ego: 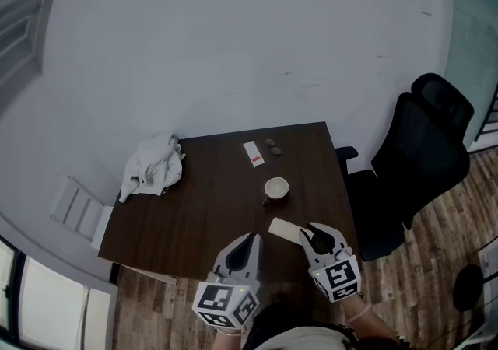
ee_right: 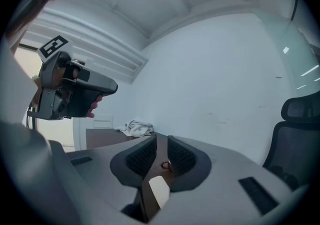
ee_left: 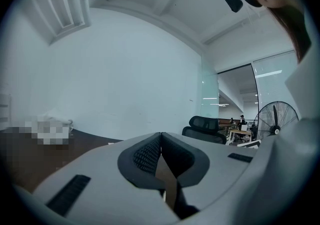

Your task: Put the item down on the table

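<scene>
This is an office. A dark wooden surface (ego: 194,224) stands against a plain white wall (ego: 233,29). A black high-backed desk chair (ego: 424,154) is just to the right of the surface, on a wood-plank floor (ego: 436,278). Further right of the surface, a glass partition (ee_left: 210,100) shows more desks (ee_left: 243,133) beyond it. A standing fan (ee_left: 276,120) is near those desks.

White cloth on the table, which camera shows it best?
The head view: the white cloth lies whole and crumpled at the table's far left corner. The right gripper view shows it small and low, far across the table. In the left gripper view it is mostly blurred over.
</scene>
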`<action>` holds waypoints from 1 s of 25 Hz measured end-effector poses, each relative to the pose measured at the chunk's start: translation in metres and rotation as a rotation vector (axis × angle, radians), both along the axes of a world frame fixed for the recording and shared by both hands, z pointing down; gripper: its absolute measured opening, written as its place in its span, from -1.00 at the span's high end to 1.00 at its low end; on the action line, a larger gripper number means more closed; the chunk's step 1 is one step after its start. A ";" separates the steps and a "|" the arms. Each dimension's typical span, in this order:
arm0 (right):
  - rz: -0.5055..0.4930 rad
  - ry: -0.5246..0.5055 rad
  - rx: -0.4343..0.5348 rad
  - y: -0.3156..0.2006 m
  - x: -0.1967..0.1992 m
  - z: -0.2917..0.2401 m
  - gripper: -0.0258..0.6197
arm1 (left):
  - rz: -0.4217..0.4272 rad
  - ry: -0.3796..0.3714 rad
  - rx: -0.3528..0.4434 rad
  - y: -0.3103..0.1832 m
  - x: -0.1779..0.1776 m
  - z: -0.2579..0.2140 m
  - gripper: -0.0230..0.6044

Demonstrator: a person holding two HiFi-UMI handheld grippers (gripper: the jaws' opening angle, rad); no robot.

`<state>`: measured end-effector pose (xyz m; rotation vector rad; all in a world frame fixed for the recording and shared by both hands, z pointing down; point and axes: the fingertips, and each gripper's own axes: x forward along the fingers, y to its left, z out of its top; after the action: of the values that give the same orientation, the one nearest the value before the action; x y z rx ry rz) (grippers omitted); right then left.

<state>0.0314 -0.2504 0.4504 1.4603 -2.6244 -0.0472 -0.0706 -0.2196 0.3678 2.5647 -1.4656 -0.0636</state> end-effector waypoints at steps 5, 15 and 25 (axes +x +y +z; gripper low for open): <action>-0.001 -0.021 0.013 0.019 0.007 -0.009 0.73 | -0.005 0.002 0.001 0.013 0.002 0.002 0.86; 0.003 -0.040 0.056 0.050 0.019 -0.030 0.83 | 0.013 0.001 0.007 0.036 0.017 0.004 0.86; 0.027 -0.056 0.077 0.070 0.032 -0.033 0.89 | 0.033 -0.008 0.020 0.052 0.026 0.005 0.86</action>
<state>0.0631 -0.1806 0.4171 1.5432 -2.6743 -0.1082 -0.0446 -0.1678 0.3726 2.6070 -1.4321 -0.0628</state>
